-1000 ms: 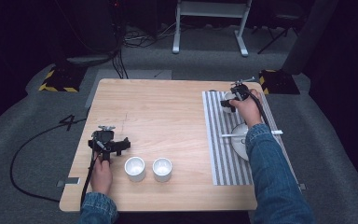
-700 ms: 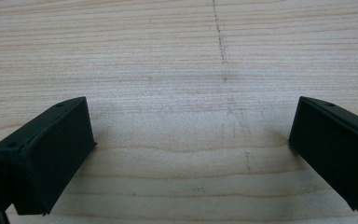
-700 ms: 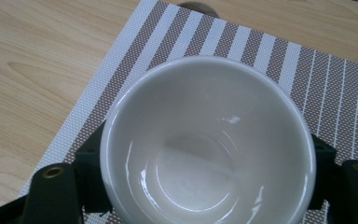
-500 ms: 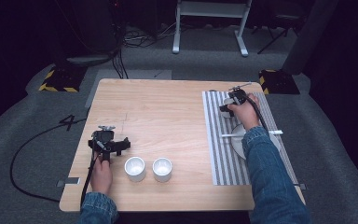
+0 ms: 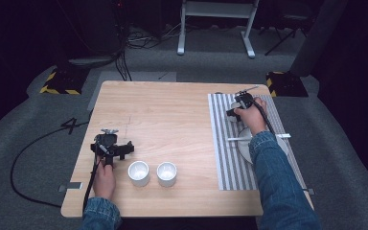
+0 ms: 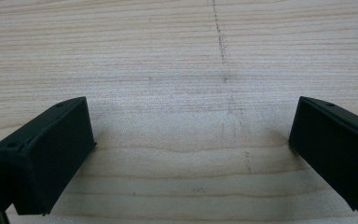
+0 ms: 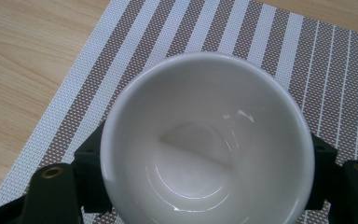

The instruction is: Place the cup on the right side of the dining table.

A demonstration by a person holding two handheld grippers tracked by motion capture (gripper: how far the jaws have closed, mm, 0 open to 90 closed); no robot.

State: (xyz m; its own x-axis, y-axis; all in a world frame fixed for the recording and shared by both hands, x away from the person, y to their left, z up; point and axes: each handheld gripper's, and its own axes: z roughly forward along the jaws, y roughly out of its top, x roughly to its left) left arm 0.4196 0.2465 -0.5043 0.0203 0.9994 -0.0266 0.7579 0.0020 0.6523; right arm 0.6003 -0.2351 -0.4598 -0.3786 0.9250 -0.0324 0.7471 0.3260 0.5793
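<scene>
R hand-held gripper point(image 7: 205, 186) clamps white cup point(image 7: 207, 140) btwn jaws, over striped mat point(image 7: 121, 60); L hand-held gripper point(image 6: 191, 154) wide apart.

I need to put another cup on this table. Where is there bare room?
The widest free patch is the bare wooden tabletop between the left gripper and the striped placemat. Two white cups crowd the near edge; the right gripper, its white bowl and a plate crowd the placemat.

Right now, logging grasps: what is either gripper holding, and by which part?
The right gripper holds a white cup by its outer sides. The left gripper holds nothing.
</scene>
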